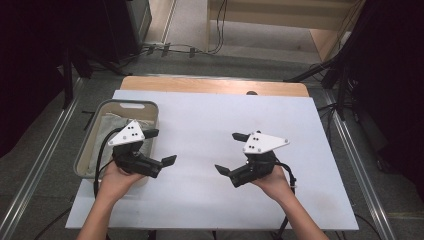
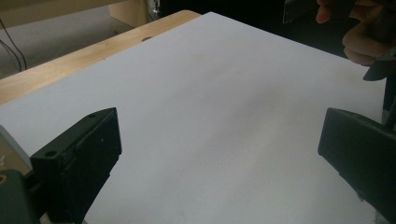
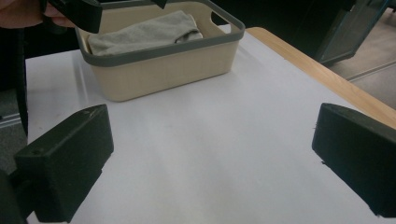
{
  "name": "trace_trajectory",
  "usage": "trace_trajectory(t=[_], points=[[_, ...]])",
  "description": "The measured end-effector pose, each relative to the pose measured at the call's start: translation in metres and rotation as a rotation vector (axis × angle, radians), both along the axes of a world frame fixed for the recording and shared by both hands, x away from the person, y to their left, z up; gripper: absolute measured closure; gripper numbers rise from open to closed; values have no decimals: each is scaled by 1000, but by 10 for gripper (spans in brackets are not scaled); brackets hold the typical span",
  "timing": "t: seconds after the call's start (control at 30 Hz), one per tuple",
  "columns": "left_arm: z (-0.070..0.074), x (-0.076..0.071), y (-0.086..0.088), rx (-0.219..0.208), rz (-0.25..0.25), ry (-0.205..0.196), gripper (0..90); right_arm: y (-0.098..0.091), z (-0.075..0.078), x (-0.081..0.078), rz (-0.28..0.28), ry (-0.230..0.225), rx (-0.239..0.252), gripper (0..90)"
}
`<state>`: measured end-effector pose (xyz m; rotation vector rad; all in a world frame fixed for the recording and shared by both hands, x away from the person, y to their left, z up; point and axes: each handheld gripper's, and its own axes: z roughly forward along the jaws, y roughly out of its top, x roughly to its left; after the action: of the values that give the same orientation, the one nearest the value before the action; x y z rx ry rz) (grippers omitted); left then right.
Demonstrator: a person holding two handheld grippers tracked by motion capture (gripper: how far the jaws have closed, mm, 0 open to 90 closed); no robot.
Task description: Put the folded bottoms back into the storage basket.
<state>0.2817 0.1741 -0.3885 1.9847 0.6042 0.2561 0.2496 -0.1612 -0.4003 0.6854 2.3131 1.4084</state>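
- My left gripper [image 1: 160,146] hovers with jaws wide, empty, beside the basket [image 1: 85,150].
- My right gripper [image 1: 231,152] is wide too, empty.
- The grey cloth [image 3: 144,30] lies in the basket, at nine o'clock on the table [image 1: 210,125].

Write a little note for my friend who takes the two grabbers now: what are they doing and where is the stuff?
Left hand-held gripper: open, holding nothing, over the white table next to the basket.
Right hand-held gripper: open, holding nothing, above the middle of the table, facing the left one.
Things: the beige basket with a grey rim stands at the table's left edge. A grey folded cloth lies inside it.
Done: nothing that can be seen; the cloth is in the basket and untouched.
Left: probably the whole job. The left hand-held gripper is closest to the basket, so it looks best placed to reach the cloth first.
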Motion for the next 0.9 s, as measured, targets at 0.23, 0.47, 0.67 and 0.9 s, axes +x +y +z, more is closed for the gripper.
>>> trace_trajectory(t=[0.23,0.47,0.67,0.9], points=[[-3,-8,-7,29,-21,-13,0,-25,-6,-13,-49,-24,0,0],[-8,-9,-7,20,-25,-12,0,-47,-11,-19,-93,-36,17,0],[-12,-10,-6,21,-28,-24,0,-55,-12,-22,-107,-36,24,0],[-14,-12,-1,-2,-31,-16,0,-61,-11,-28,-115,-52,41,0]])
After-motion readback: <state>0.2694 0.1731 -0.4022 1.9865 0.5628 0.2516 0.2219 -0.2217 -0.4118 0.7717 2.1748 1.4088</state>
